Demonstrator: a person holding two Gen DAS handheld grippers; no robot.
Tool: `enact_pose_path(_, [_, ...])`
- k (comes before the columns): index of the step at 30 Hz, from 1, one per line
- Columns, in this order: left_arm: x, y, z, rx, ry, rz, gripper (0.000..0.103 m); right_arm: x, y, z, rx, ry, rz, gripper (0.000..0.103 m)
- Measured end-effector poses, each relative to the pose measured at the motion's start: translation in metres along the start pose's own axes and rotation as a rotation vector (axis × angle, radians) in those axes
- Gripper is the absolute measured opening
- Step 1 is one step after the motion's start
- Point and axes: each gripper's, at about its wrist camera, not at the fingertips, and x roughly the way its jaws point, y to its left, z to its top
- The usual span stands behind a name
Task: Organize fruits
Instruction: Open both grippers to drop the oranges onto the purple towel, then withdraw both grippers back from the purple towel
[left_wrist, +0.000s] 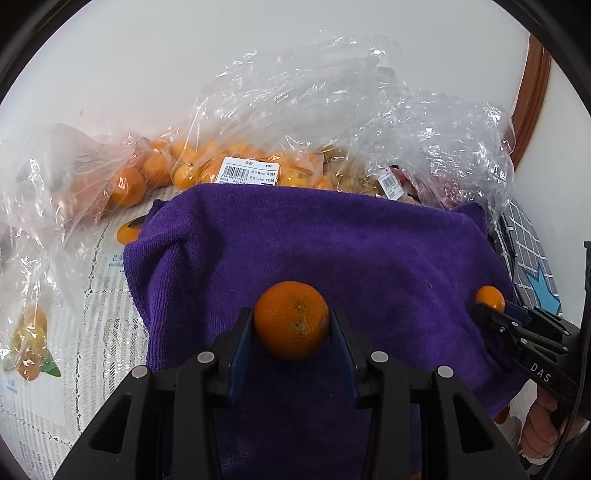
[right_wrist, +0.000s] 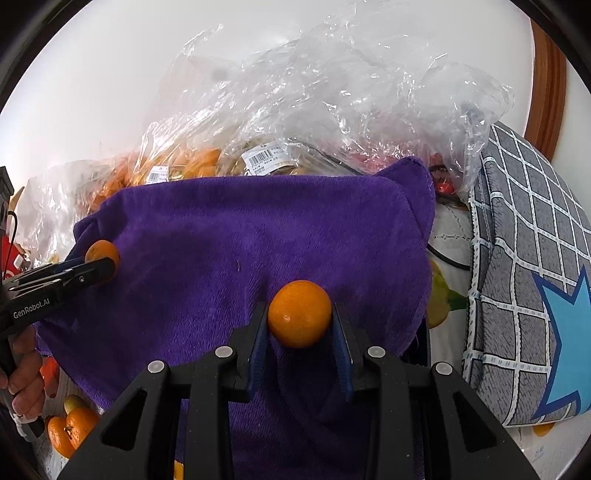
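My left gripper (left_wrist: 291, 325) is shut on an orange (left_wrist: 291, 319) and holds it over a purple towel (left_wrist: 314, 240). My right gripper (right_wrist: 299, 317) is shut on a smaller orange (right_wrist: 299, 314) over the same towel (right_wrist: 240, 229). The right gripper with its orange (left_wrist: 489, 297) shows at the right edge of the left wrist view. The left gripper with its orange (right_wrist: 102, 254) shows at the left edge of the right wrist view.
Clear plastic bags of oranges (left_wrist: 192, 166) and other fruit (right_wrist: 266, 158) lie behind the towel against a white wall. A grey checked cushion (right_wrist: 524, 258) sits to the right. Loose oranges (right_wrist: 70, 428) lie at lower left on a fruit-printed cloth (left_wrist: 74, 314).
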Motion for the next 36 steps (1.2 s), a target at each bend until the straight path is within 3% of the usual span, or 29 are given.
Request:
enact_pose_path(9, [0.000,-0.003,-0.001,0.005,0.017,0.009,0.039,-0.011,0.000,-0.001,0.009,-0.018,0.002,0.034])
enact_pose_path(15, [-0.010,-0.007,-0.002,0.001,0.010,0.030,0.039,-0.024,-0.003,0.001,0.035,-0.042,0.009,0.042])
enact_pose_path(18, [-0.027,-0.010,0.001,0.005,-0.023,0.034,0.040,-0.034,-0.005,0.002,0.053,-0.064,0.012,0.048])
enact_pose_path(28, [-0.087,-0.004,-0.015,0.005,-0.106,0.056,0.040,-0.084,-0.007,-0.003,0.133,-0.139,0.024,0.048])
enact_pose_path(32, [-0.110,-0.001,-0.028,0.007,-0.133,0.064,0.040,-0.106,-0.001,-0.017,0.112,-0.161,-0.033,0.048])
enact_pose_path(36, [-0.126,-0.001,-0.044,0.015,-0.138,0.066,0.040,-0.120,0.005,-0.032,0.076,-0.127,-0.060,0.048])
